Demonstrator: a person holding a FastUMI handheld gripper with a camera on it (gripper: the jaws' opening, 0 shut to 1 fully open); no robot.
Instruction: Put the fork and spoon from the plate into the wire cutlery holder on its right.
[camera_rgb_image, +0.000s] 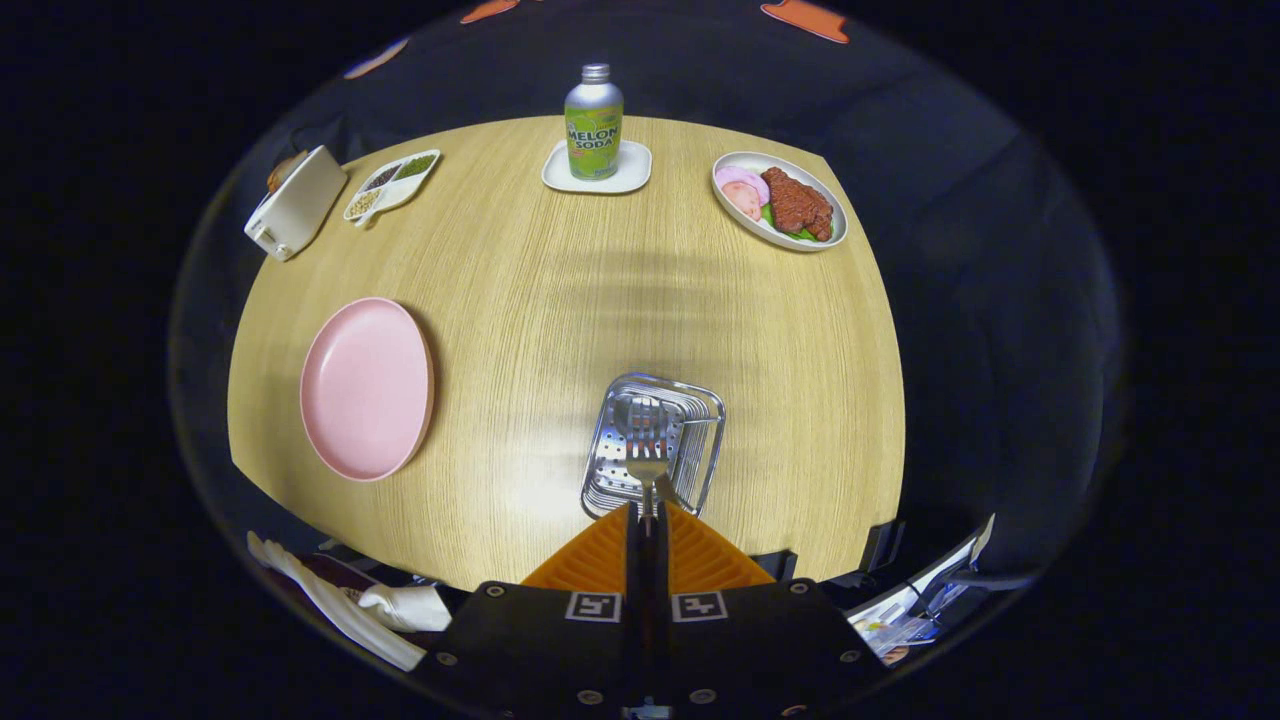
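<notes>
My gripper (647, 516) is shut on the handle of a metal fork (646, 440), whose tines point away from me. The fork hangs directly over the wire cutlery holder (703, 402), a shiny metal basket just ahead of the fingers near the table's front edge. A thin metal piece beside the fork's handle leans inside the holder; I cannot tell what it is. The pink plate (366, 386) lies to the left of the holder with nothing on it.
At the table's far side, a green soda bottle (594, 122) stands on a white coaster. A plate of food (780, 200) sits far right, a divided snack dish (392, 184) and a white box (295, 203) far left. White cloth (400, 607) lies below the table's front edge.
</notes>
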